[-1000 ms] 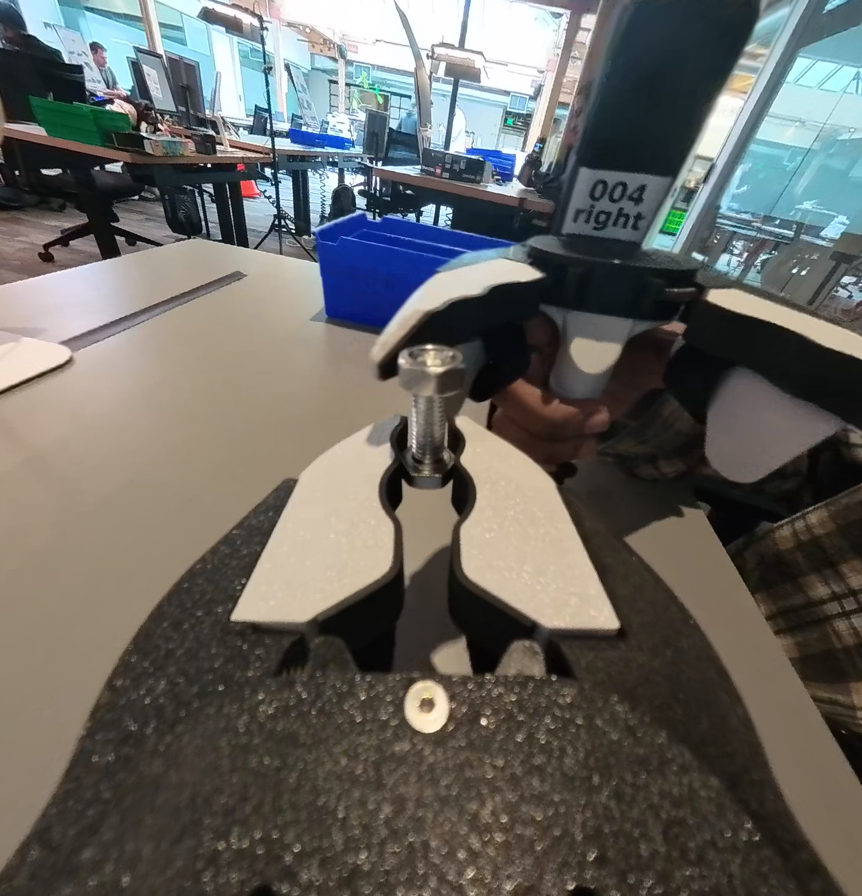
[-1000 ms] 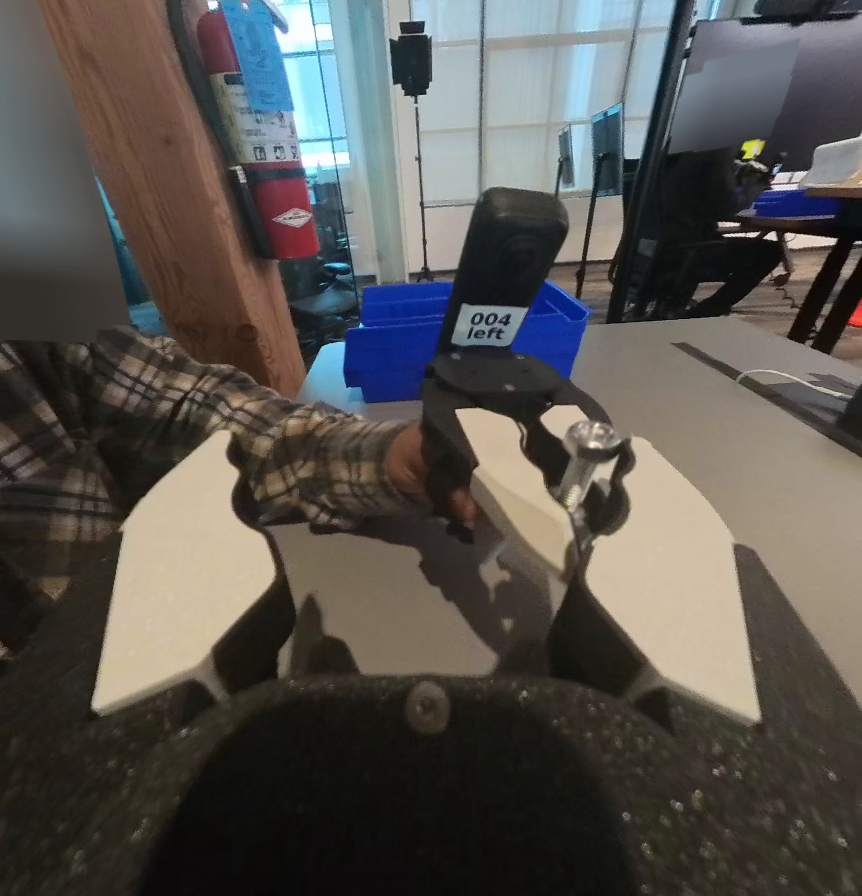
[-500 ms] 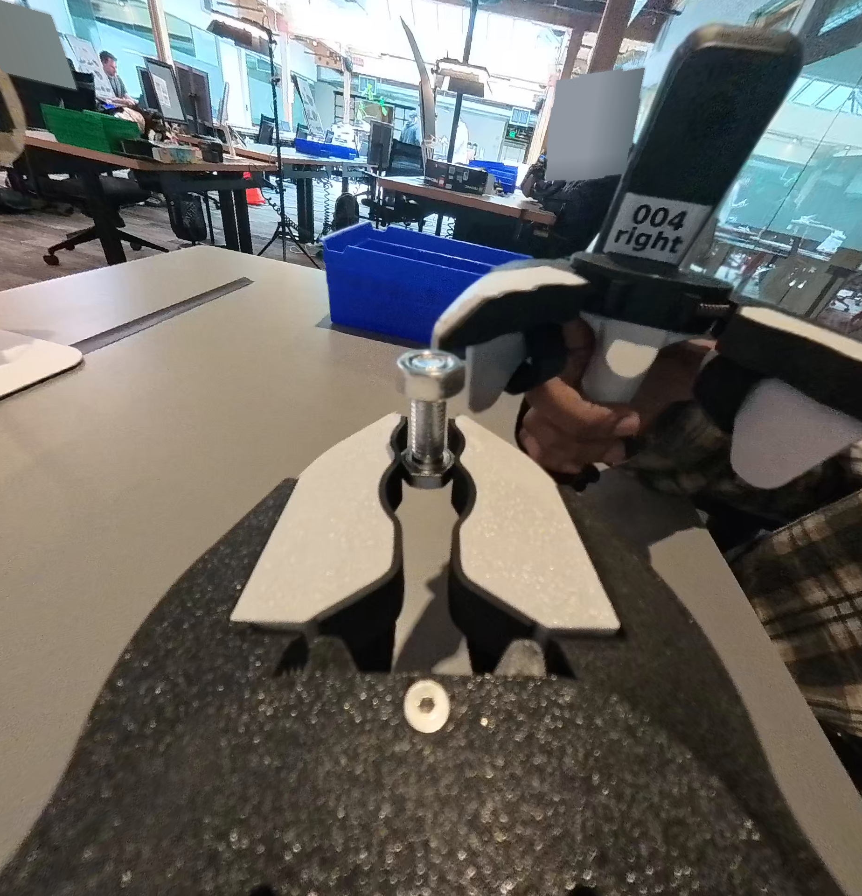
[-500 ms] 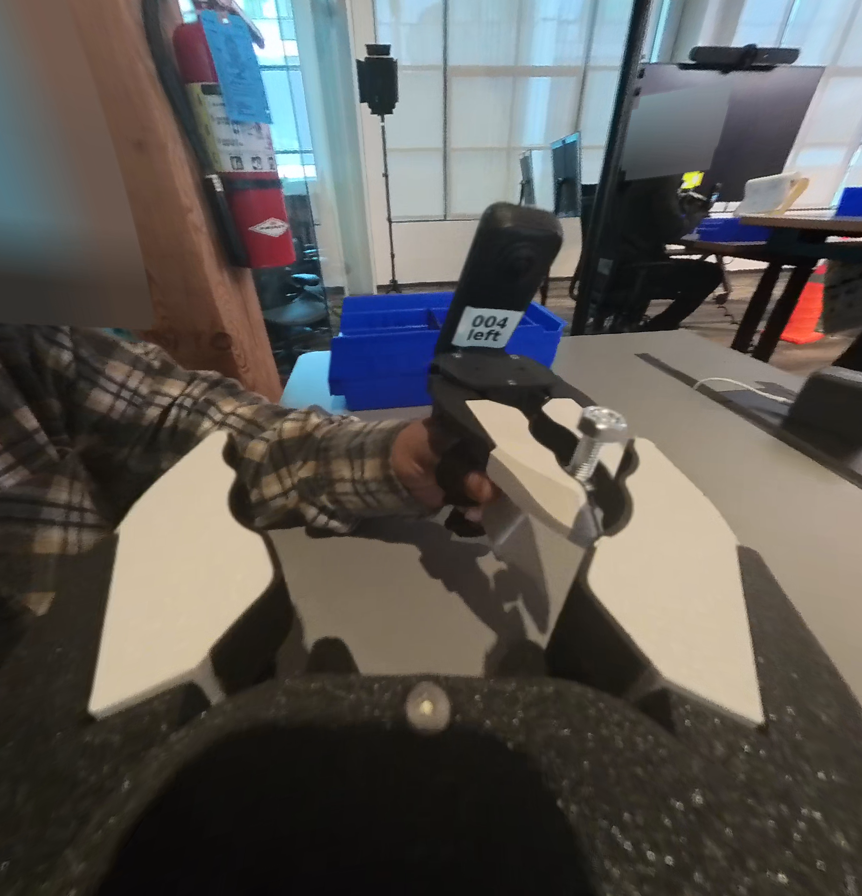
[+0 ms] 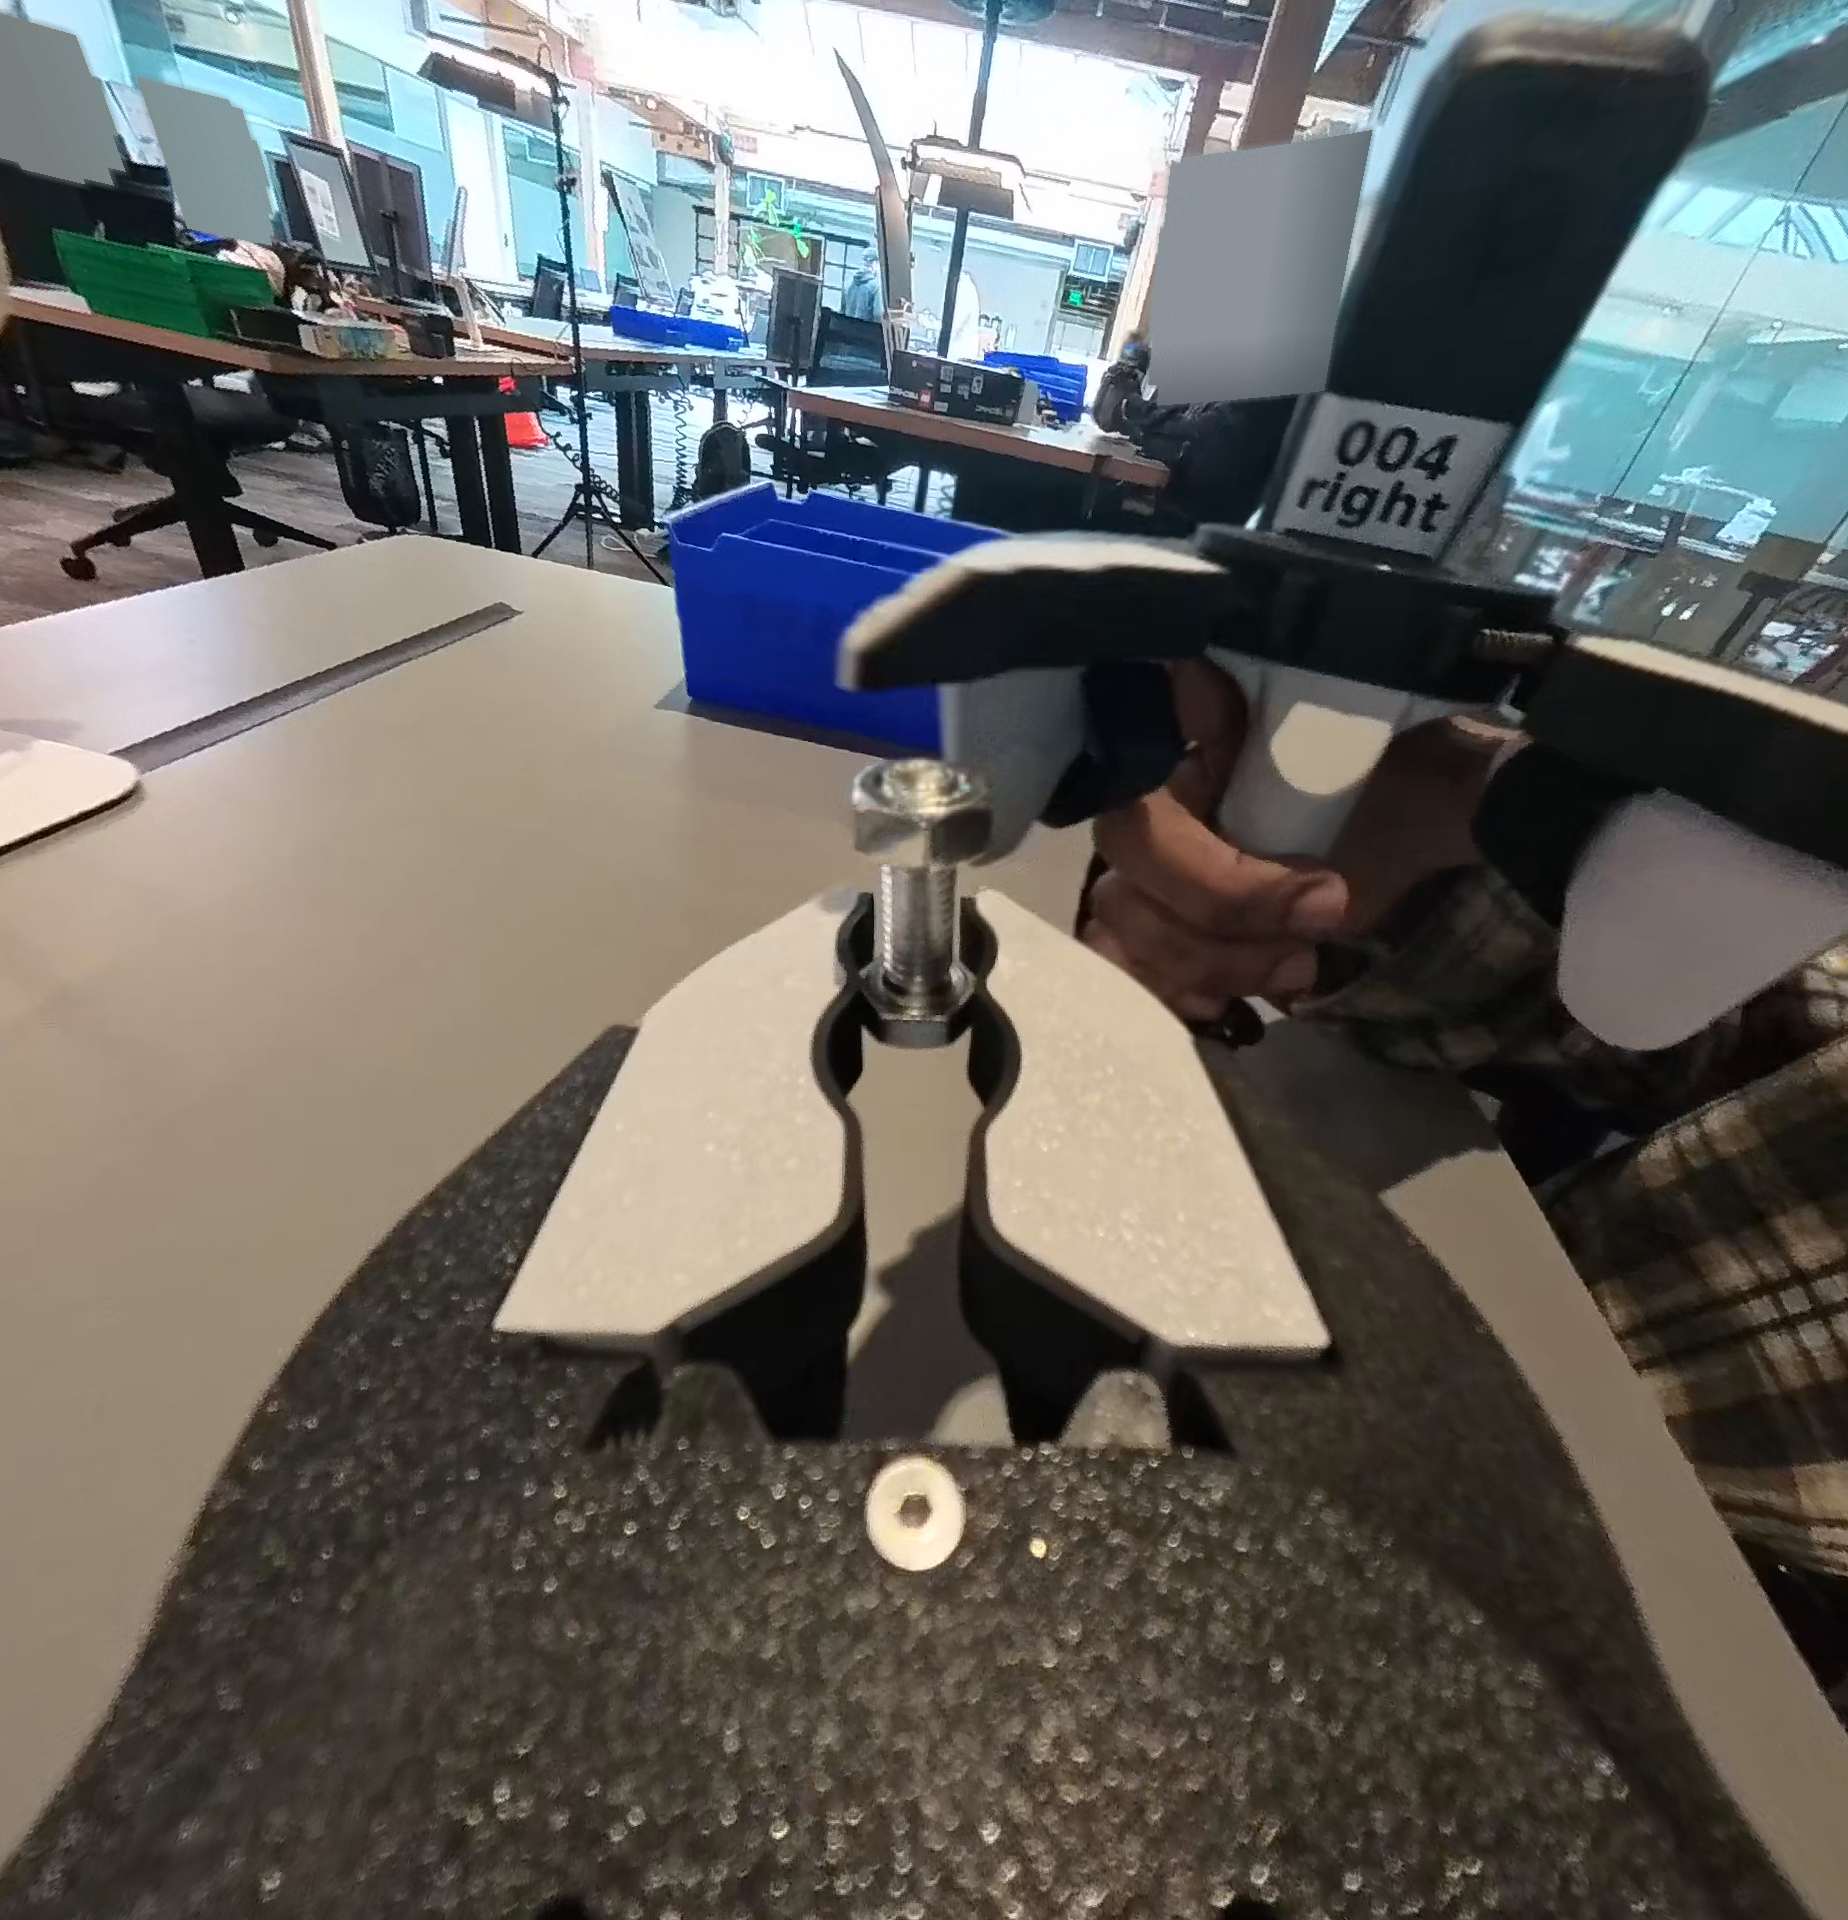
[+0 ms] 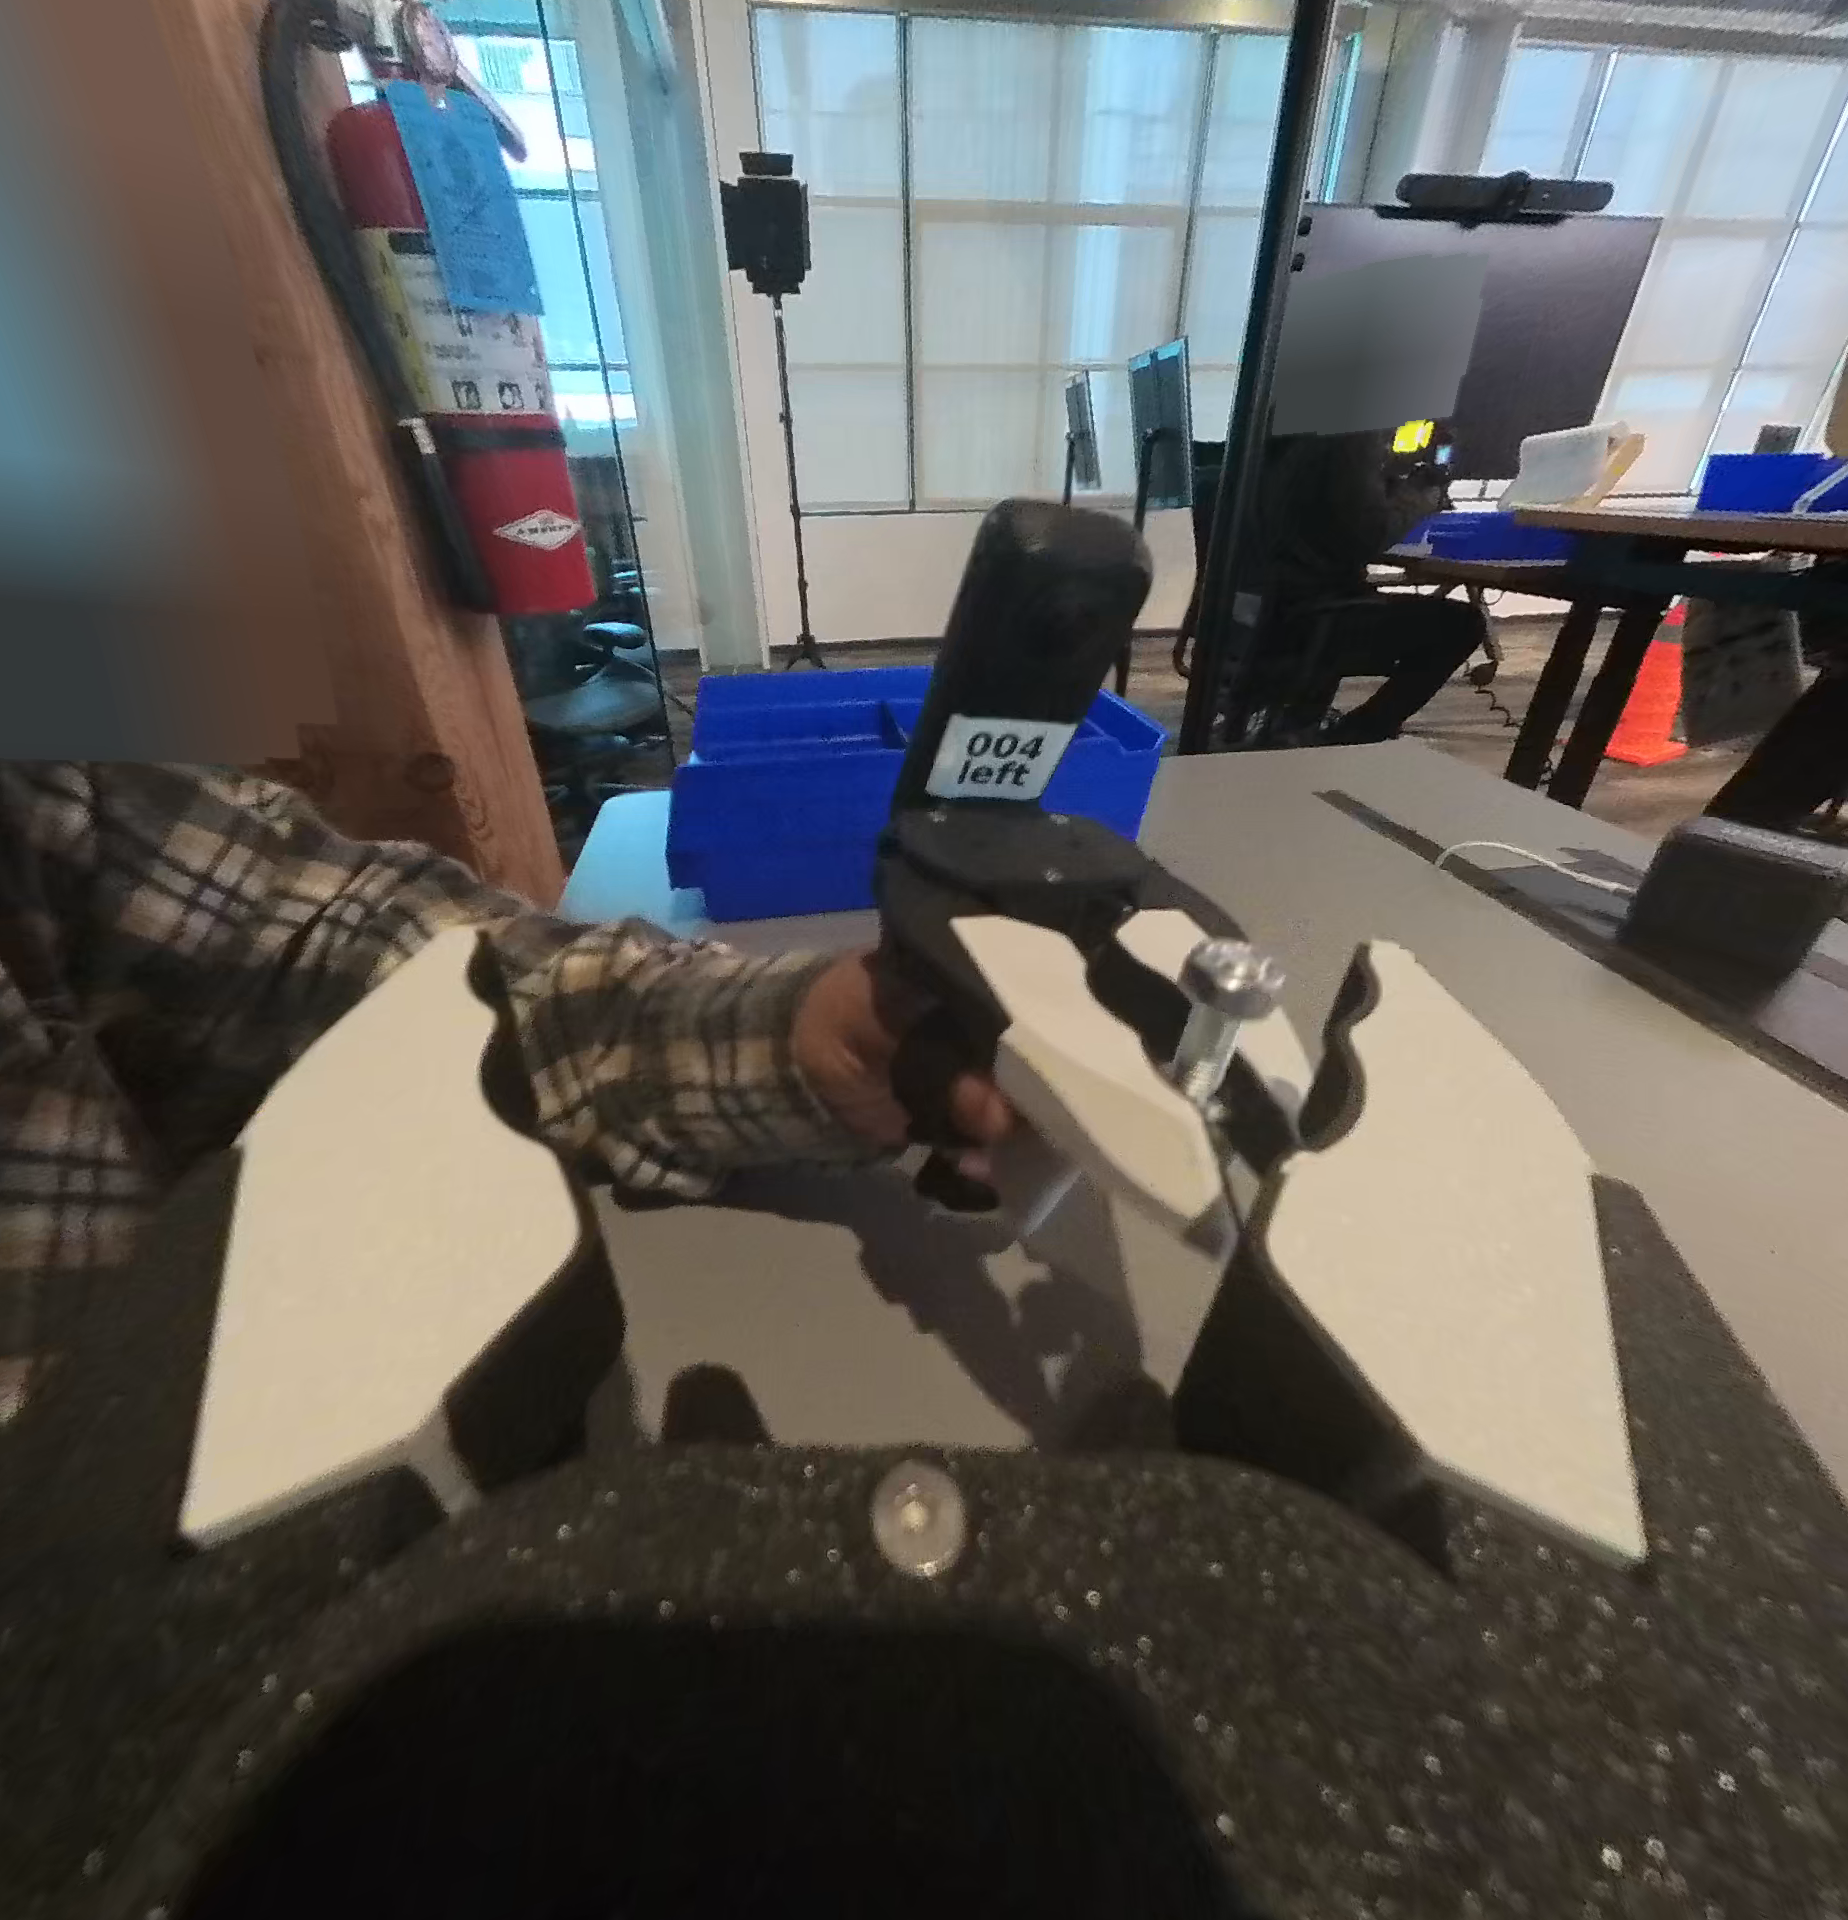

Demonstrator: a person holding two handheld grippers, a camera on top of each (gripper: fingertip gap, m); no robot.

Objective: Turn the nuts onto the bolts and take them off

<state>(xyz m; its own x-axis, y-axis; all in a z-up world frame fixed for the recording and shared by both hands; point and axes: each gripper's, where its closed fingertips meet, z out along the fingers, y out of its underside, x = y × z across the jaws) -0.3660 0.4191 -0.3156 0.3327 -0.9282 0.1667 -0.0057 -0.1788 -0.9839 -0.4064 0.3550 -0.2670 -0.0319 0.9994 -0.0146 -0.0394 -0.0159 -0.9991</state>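
A silver bolt (image 5: 918, 894) stands upright with its hex head on top, threaded into a nut (image 5: 915, 1000) at its lower end. My left gripper (image 5: 915, 987) is shut on the nut in the notch at its fingertips and holds it above the grey table (image 5: 328, 987). My right gripper (image 5: 1263, 748) is open wide, and one finger (image 5: 1013, 623) reaches just behind and right of the bolt head. In the right wrist view the bolt (image 6: 1216, 1023) sits by the inner side of my right gripper's (image 6: 915, 966) right finger, held by the left gripper (image 6: 1211, 1138).
A blue bin (image 5: 795, 634) stands at the table's far edge and also shows in the right wrist view (image 6: 795, 810). A black block (image 6: 1730, 920) sits beside a slot in the table at the right. A white pad (image 5: 26, 795) lies far left. Plaid sleeves (image 6: 639, 1039) cross the table.
My right gripper has shifted a little right of the bolt head and stays open. My left gripper still holds the nut and bolt in the same place.
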